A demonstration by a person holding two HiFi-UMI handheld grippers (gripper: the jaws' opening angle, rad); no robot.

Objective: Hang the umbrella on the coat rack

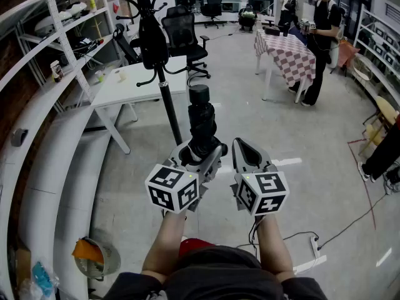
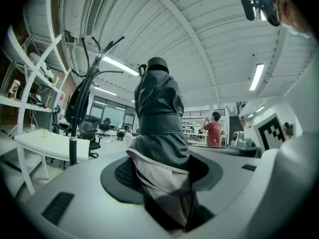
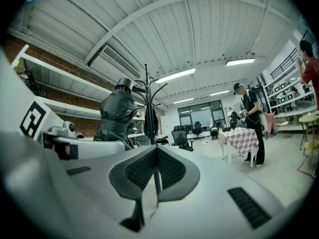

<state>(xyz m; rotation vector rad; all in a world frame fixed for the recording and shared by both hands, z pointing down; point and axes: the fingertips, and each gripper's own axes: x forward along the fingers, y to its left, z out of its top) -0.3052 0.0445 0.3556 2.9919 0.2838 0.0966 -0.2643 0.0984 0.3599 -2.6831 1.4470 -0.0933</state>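
Holding entry, left tongs [image 1: 200, 156]: pads closed on the lower end of a folded black umbrella [image 1: 202, 120], fabric bunched between them, jaws standing wide because of the bulk. Umbrella: compact type, long axis roughly upright, round cap uppermost, strap wrapped around the middle. Right tongs [image 1: 247, 154]: jaws together, nothing between them, carried just beside the left pair. Coat rack [image 1: 167, 102]: black pole with curved hooks at the top, standing on the floor ahead and slightly to the left of the umbrella, in front of a white surface [image 1: 134, 83]; a dark item [image 1: 153, 39] already hangs from one hook. Relation governing the coming move, as judged: the rack lies forward-left of the left tongs, which are the nearer pair and the loaded one; its free hooks sit above the umbrella's cap, so the carry looks to be forward and upward. Which part of the umbrella would catch a hook cannot be made out.
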